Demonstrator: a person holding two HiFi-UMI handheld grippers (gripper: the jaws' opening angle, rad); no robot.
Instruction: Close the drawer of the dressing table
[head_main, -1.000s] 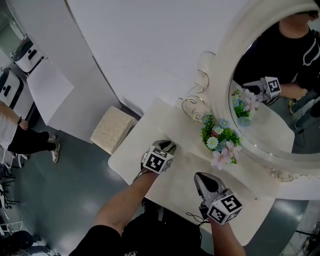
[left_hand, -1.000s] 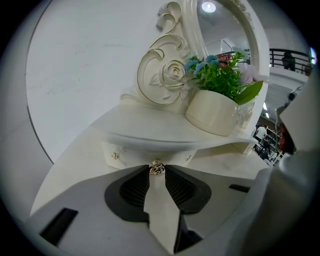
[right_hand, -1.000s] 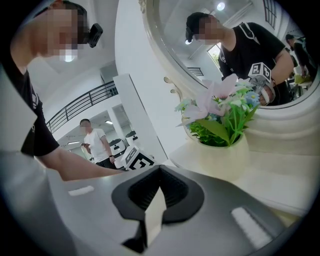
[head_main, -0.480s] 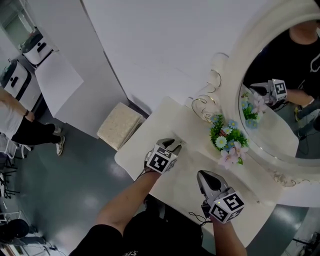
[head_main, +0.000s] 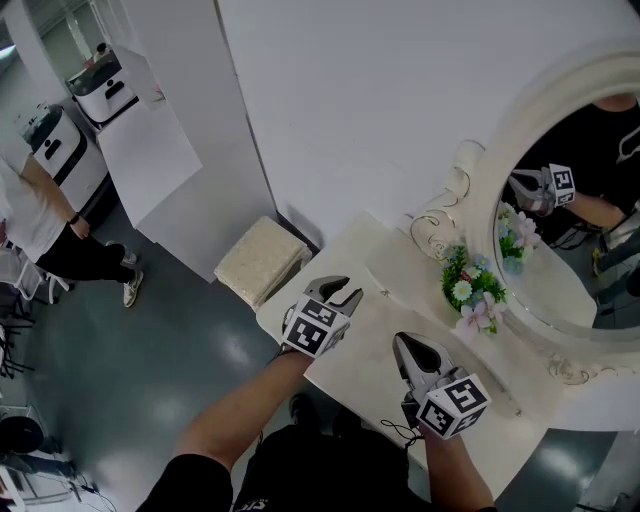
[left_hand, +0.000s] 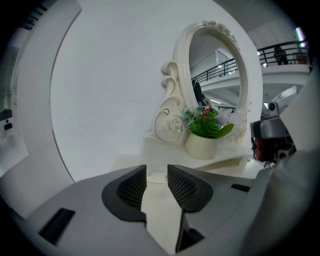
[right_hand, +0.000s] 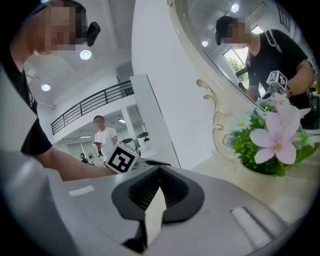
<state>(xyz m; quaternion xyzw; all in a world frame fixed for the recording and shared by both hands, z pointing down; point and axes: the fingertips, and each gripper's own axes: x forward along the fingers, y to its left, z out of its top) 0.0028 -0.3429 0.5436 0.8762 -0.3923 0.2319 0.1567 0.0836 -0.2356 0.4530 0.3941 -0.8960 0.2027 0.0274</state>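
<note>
The dressing table (head_main: 395, 305) stands in the right half of the head view, its cream top running from near centre toward the far right. Its drawer is hidden below the top and cannot be made out.

At the far left a person in a white shirt (head_main: 40, 215) stands on the grey floor, well apart from the table. A white partition (head_main: 205, 150) rises next, and a beige cushioned stool (head_main: 262, 260) sits at its foot, just beside the table's left corner.

The left gripper (head_main: 345, 292) hangs over the table's near left edge. Its jaws have just been opening and stand spread, with nothing between them, only bare table top beyond the pads (left_hand: 134, 187).

The right gripper (head_main: 402, 345) is just to its right, over the near edge. Its jaws are pressed together at the tips and hold nothing.

Farther right a pot of green leaves and pale flowers (head_main: 472, 290) stands on the far side of the top, just before the oval mirror (head_main: 520, 130) in its scrolled white frame.
</note>
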